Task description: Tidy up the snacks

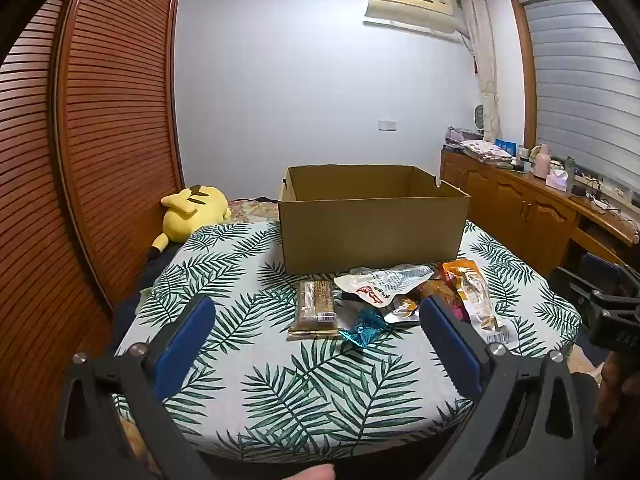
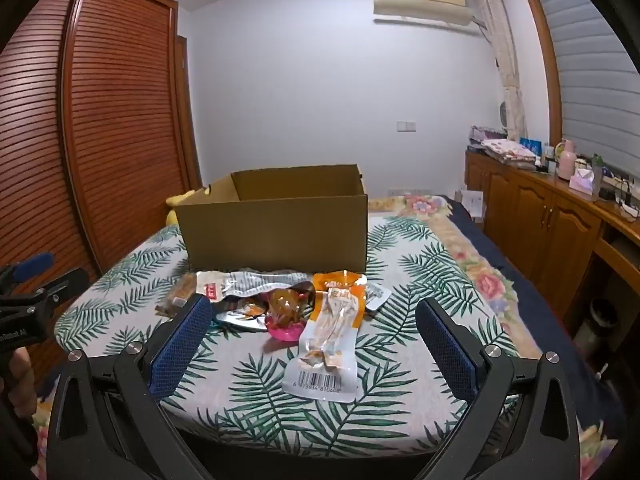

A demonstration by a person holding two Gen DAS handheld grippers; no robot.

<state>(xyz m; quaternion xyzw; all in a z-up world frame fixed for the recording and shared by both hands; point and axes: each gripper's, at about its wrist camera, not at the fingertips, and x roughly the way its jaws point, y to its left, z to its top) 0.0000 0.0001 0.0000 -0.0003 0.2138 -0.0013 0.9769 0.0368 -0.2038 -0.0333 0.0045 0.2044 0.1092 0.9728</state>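
An open cardboard box (image 1: 372,228) stands at the back of a leaf-print table (image 1: 304,392); it also shows in the right wrist view (image 2: 276,232). A pile of snack packets lies in front of it: a brown biscuit pack (image 1: 316,308), a blue foil candy (image 1: 366,330), a white pouch (image 1: 384,284) and an orange-and-clear packet (image 1: 476,300), (image 2: 334,332). A pink-based jelly cup (image 2: 286,312) sits beside it. My left gripper (image 1: 314,316) is open, above the table short of the pile. My right gripper (image 2: 314,316) is open, fingers either side of the orange packet, above it.
A slatted wooden wardrobe (image 1: 100,140) stands to the left. A yellow plush toy (image 1: 192,212) lies on the bed behind the table. A wooden cabinet (image 1: 532,208) with clutter runs along the right under the window. The right gripper shows at the right edge (image 1: 616,312).
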